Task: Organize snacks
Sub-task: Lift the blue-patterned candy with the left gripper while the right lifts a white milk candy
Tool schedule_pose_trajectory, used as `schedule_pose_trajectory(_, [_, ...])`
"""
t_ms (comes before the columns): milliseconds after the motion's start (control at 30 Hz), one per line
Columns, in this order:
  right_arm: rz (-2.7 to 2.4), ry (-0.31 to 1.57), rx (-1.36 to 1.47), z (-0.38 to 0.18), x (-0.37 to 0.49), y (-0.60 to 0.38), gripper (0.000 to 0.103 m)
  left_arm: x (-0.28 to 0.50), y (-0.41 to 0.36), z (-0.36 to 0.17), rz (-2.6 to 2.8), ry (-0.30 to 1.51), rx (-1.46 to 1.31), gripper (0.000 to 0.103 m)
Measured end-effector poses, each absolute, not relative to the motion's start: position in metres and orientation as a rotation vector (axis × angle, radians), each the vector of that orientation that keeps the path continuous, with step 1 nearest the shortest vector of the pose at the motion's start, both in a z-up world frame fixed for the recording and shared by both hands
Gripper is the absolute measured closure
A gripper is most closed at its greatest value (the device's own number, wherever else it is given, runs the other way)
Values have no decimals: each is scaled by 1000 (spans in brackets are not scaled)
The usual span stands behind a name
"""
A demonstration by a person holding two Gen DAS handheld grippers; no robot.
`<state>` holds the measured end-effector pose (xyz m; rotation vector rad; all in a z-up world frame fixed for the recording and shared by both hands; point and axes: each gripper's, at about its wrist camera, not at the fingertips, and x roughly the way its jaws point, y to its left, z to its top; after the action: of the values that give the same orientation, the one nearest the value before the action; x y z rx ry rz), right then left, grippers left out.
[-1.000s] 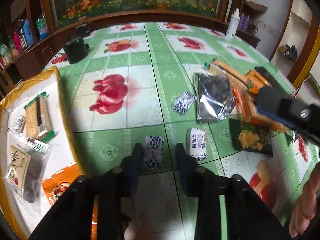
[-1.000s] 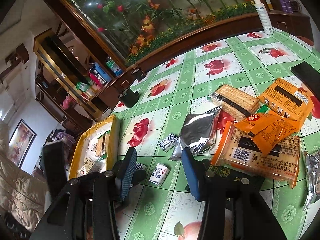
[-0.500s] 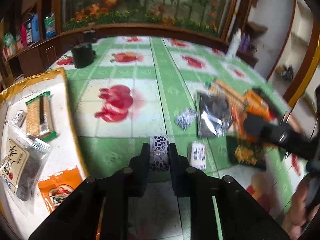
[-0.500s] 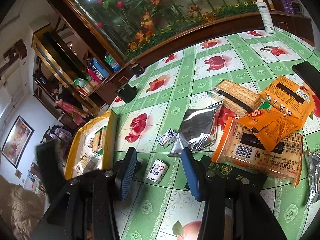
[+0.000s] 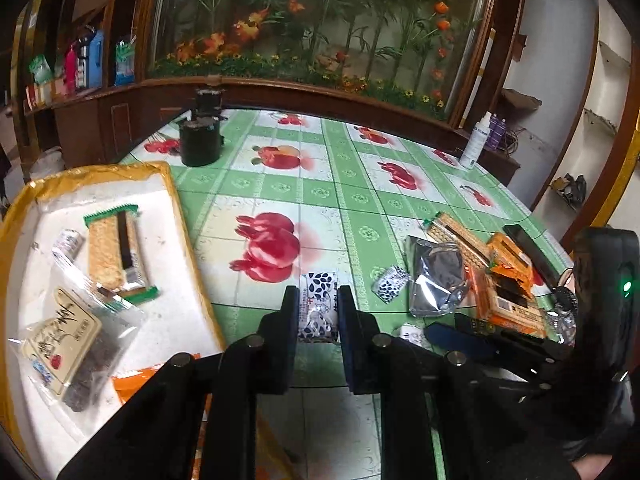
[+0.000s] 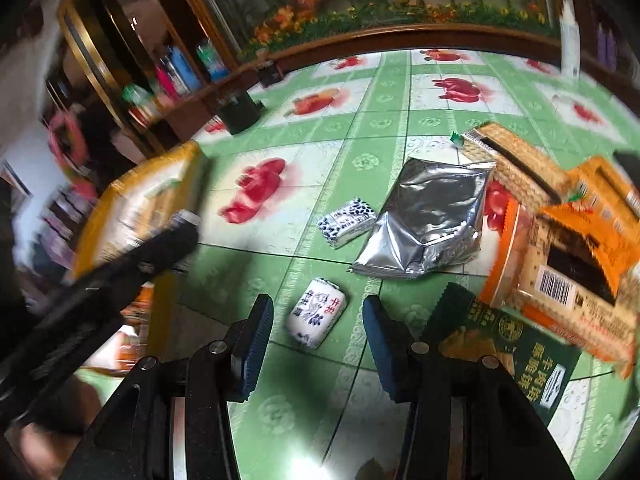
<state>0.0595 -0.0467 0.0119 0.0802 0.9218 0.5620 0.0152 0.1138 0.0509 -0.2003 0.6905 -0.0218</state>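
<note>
My left gripper (image 5: 318,300) is shut on a small white packet with a dark blue leaf print (image 5: 318,308), held beside the yellow-rimmed tray (image 5: 188,216). My right gripper (image 6: 318,332) stands open low over the green tablecloth. A small white packet with blue and red print (image 6: 318,314) lies between its blue pads (image 6: 258,344), which do not touch it. Another leaf-print packet (image 6: 347,222) and a silver bag (image 6: 428,220) lie just beyond. The left gripper (image 6: 132,264) shows as a blur at the left of the right wrist view.
The tray holds a cracker pack (image 5: 114,252), a clear bag (image 5: 68,344), a small packet (image 5: 68,242) and an orange pack (image 5: 136,380). Orange packs (image 6: 580,256), a cracker pack (image 6: 512,164) and a green pack (image 6: 508,344) crowd the right. A black pot (image 5: 200,140) stands far back.
My left gripper closed on the leaf-print packet and drew it up and towards the tray. My right gripper came down and forward until the white packet lay between its fingers.
</note>
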Motion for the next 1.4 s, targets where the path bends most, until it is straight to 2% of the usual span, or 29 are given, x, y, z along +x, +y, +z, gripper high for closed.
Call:
schedule_pose_trajectory(67, [515, 903, -17, 12, 57, -33, 59, 14, 116, 51, -9, 685, -200, 85])
schedule_pose_trajectory(100, [491, 892, -60, 12, 55, -28, 71, 14, 117, 52, -7, 683, -205, 85])
schedule_pose_trajectory(233, [470, 845, -189, 11, 42, -19, 76, 13, 118, 53, 12, 674, -197, 85])
schedule_pose_trajectory(300, [478, 837, -185, 13, 41, -22, 82, 12, 116, 53, 15, 671, -190, 85])
schedule_pose_trajectory(1400, [473, 747, -133, 32, 37, -38, 82, 14, 117, 48, 18, 674, -174, 85])
